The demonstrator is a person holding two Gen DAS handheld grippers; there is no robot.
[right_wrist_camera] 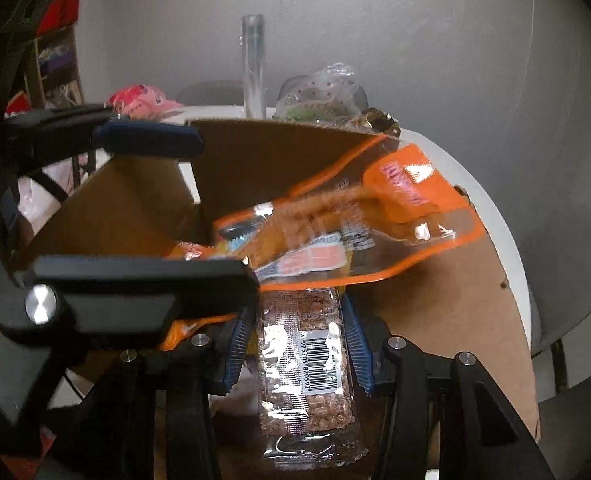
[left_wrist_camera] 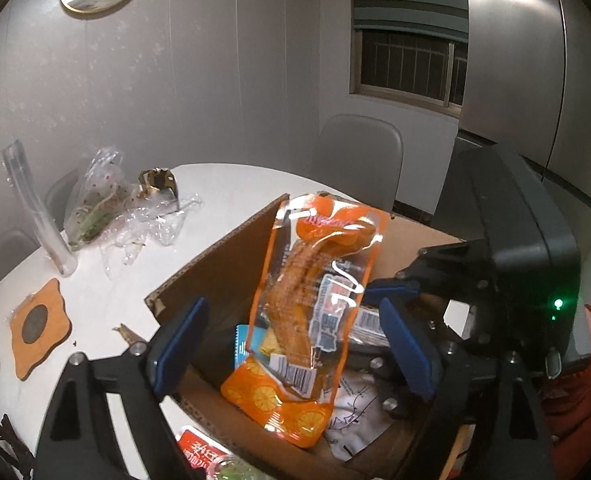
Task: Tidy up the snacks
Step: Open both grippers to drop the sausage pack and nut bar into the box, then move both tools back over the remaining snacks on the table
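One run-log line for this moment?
left tool: open, orange snack bag loose over cardboard box | right tool: shut on clear-wrapped bar

Your orange snack bag [left_wrist_camera: 295,320] has orange-slice prints at its 6 o'clock end. The box [left_wrist_camera: 223,256] is brown, the worktop [left_wrist_camera: 103,292] white, and your fingers [left_wrist_camera: 179,344] carry blue pads.

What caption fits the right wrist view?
Right gripper clamps a clear-wrapped snack bar over the cardboard box, beside an orange packet.

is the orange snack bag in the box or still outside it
In. The orange snack bag stands tilted inside the cardboard box, its lower end among other packets, its top above the rim. The open left gripper isn't pressing it.
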